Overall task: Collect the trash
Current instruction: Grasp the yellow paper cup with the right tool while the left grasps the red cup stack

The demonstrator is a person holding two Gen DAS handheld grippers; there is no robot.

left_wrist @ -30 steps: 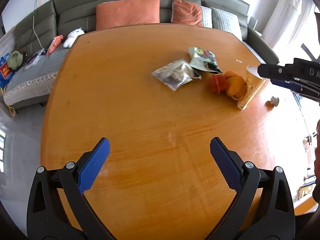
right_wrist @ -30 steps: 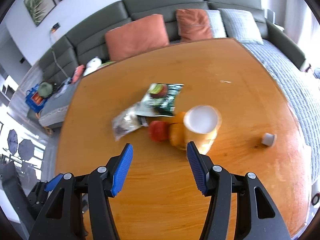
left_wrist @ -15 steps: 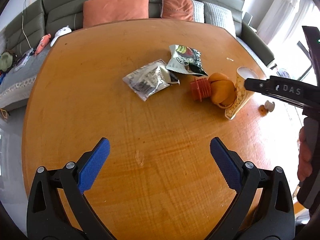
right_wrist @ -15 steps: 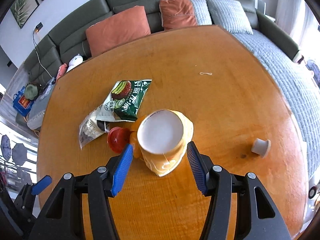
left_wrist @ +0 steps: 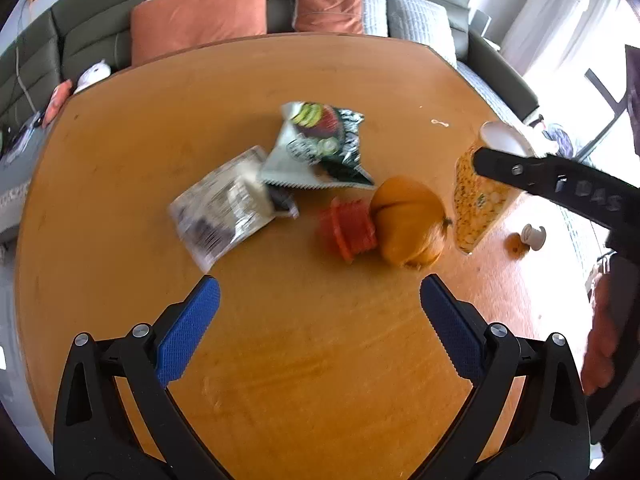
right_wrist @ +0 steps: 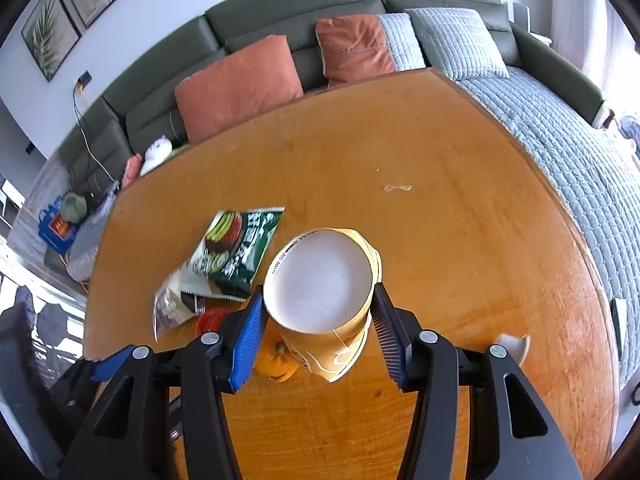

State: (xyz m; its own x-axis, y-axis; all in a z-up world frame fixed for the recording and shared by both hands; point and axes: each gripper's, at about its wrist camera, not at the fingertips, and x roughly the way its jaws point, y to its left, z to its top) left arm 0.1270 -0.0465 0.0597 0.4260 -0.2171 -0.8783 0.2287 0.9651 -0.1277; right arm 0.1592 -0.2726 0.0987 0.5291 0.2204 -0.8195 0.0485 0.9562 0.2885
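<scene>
Right gripper (right_wrist: 318, 332) jaws just closing around paper cup (right_wrist: 322, 292), pads touching; left gripper (left_wrist: 316, 326) open, empty; next: lift cup clear.

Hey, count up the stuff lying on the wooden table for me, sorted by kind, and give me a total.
Snack wrappers: 2, the green wrapper and the clear wrapper
Paper cups: 1, the paper cup
Oranges: 1, the orange
Red ridged caps: 1, the red cap
Small white spools: 1, the white spool
Pale scraps: 1, the scrap
Total: 7
</scene>
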